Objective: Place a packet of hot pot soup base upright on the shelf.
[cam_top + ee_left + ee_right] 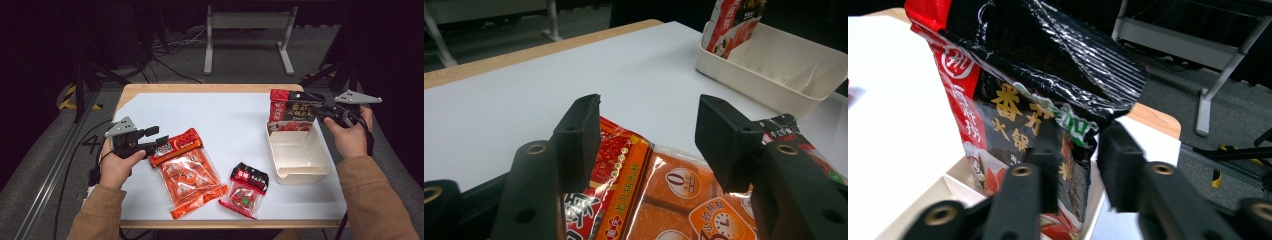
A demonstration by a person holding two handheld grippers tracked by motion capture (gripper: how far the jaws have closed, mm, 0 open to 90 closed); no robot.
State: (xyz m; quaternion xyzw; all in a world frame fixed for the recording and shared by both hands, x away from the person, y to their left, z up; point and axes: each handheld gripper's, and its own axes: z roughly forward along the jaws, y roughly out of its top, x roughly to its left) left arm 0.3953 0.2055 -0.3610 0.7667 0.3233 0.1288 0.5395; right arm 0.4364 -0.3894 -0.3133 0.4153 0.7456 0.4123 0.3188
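Dark studio floor with cables and a grey metal stand (248, 35) lies beyond a wooden table (210, 88) covered by a white sheet.

Left tongs (159, 138), seen in the high view at the table's left, sit at the top edge of a large orange packet (187, 172) lying flat on the sheet. In the left gripper view the 2 jaws stand apart, 1 on each side of the packet's upper end, with clear space between the pads; the packet (659, 190) lies below and between them. Whether either pad touches the film cannot be told.

Right tongs (316, 111) are at the far right of the table, at a red and black pouch (291, 112) standing upright in the far end of a white plastic bin (300, 156). In the right gripper view the pouch (1033, 100) rises tilted in front of the jaws, its lower edge inside the bin (938, 192). The jaws are parted with a gap between them; the left jaw lies against the pouch's face, the right jaw stands clear beside its edge. The pouch is not clamped.

A small red and black packet (246, 190) lies flat on the sheet near the front edge, between the orange packet and the bin, touching neither.
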